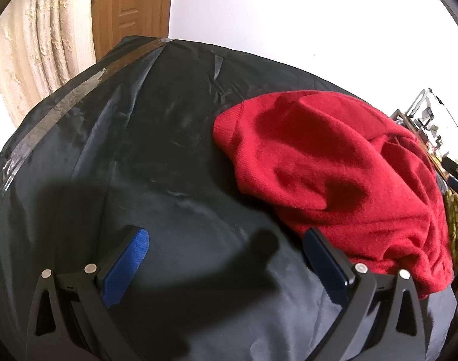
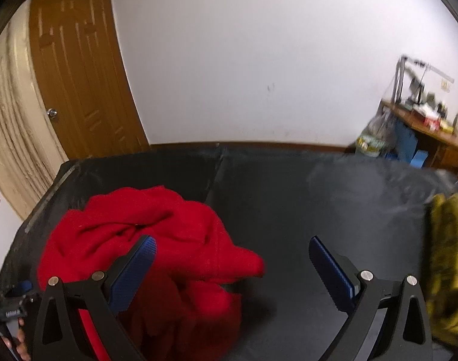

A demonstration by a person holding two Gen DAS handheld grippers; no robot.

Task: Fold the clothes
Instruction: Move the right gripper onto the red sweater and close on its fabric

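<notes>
A crumpled red sweater (image 1: pixel 334 177) lies in a heap on the black-covered table (image 1: pixel 145 138). In the left wrist view it fills the right side, and my left gripper (image 1: pixel 226 240) stands open just left of it, its right finger at the cloth's lower edge, nothing between the blue pads. In the right wrist view the red sweater (image 2: pixel 157 246) lies at the lower left on the black table (image 2: pixel 304 198). My right gripper (image 2: pixel 232 251) is open above it, and the left finger overlaps the heap.
A yellow-green garment (image 2: pixel 448 258) lies at the table's right edge, also seen as a yellow-green garment (image 1: pixel 454 216). Clear tape (image 1: pixel 54 111) runs along the cover's left side. A wooden door (image 2: pixel 78 72), cream curtain (image 2: pixel 12 138), white wall and cluttered side desk (image 2: pixel 424 123) stand behind.
</notes>
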